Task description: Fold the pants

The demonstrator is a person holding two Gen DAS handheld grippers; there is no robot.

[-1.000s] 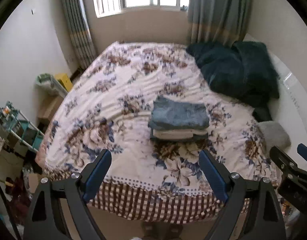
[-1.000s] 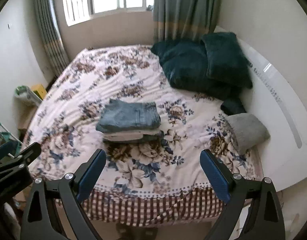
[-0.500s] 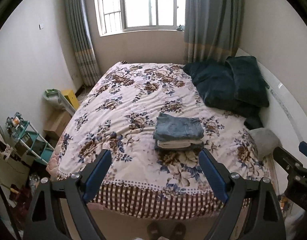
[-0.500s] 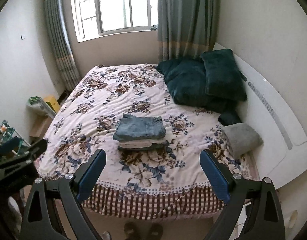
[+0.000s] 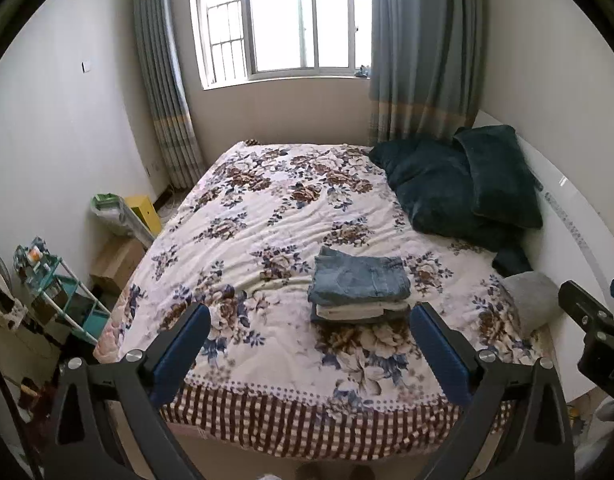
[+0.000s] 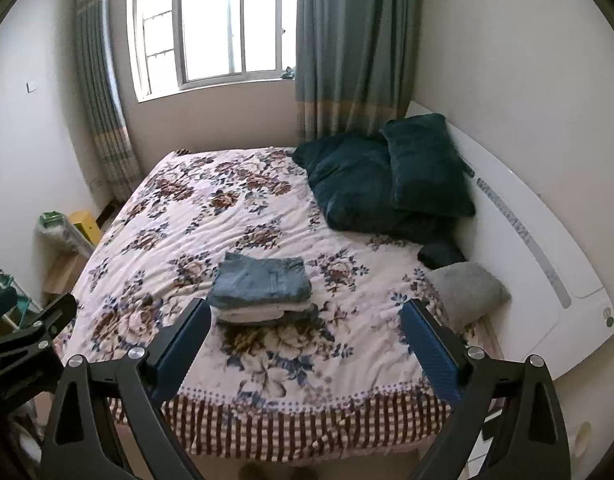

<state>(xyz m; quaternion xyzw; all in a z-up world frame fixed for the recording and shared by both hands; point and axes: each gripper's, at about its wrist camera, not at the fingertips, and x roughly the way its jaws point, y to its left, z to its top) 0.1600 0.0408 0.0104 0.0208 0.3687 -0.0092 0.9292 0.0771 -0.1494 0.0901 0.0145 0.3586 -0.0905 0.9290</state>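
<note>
A stack of folded pants, blue jeans [image 5: 361, 279] on top of a pale pair and a dark pair, lies on the flowered bed cover [image 5: 275, 216], toward its near edge. It also shows in the right wrist view [image 6: 261, 284]. My left gripper [image 5: 310, 350] is open and empty, held back from the foot of the bed, well short of the stack. My right gripper [image 6: 305, 346] is open and empty, likewise back from the bed. Each gripper's body shows at the edge of the other's view.
Dark green pillows [image 5: 467, 188] and a grey cushion [image 5: 533, 298] lie by the white headboard [image 6: 539, 260] on the right. A teal rack [image 5: 55, 292], a cardboard box and a yellow box stand on the floor at left. A window with curtains is behind the bed.
Both grippers have drawn back and up from the bed. The stack looks smaller and farther, and more of the room and window shows. The stack has not moved.
</note>
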